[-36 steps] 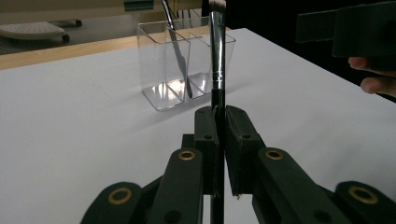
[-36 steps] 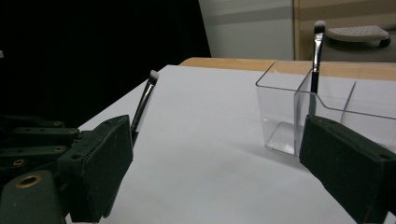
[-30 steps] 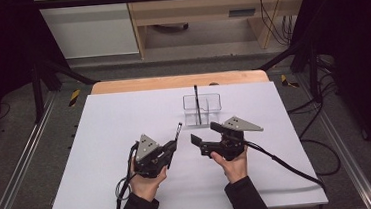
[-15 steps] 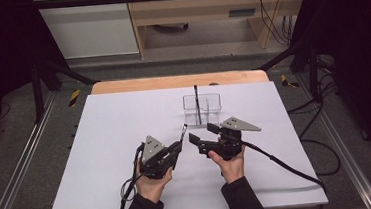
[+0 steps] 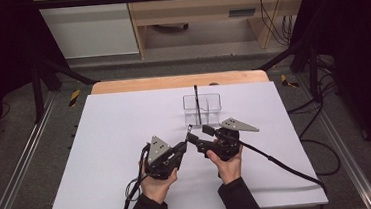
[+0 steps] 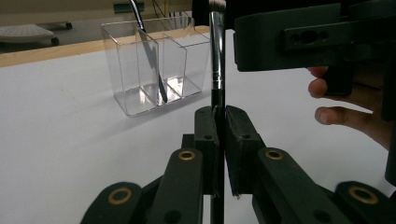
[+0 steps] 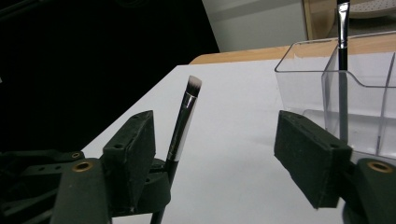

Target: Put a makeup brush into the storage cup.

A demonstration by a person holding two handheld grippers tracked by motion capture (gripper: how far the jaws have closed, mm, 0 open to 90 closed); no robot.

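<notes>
Clamped tight, the jaws of my left gripper (image 5: 183,146) pinch the black handle of a makeup brush (image 6: 216,56), which stands up from them with its pale bristle tip (image 7: 194,84) uppermost. Below the pads the handle runs out of the left gripper view, so I cannot see its lower end. My right gripper (image 5: 198,135) sits just to the right of the left one, near the middle of the white table (image 5: 101,141); its jaws stand apart and have just been closing, with the brush near the left pad but not pressed by either. From above, the brush is a thin sliver, hard to make out. Farther off stands a clear divided organizer (image 5: 202,108), another brush (image 5: 197,103) leaning inside; which compartment holds it I cannot tell.
</notes>
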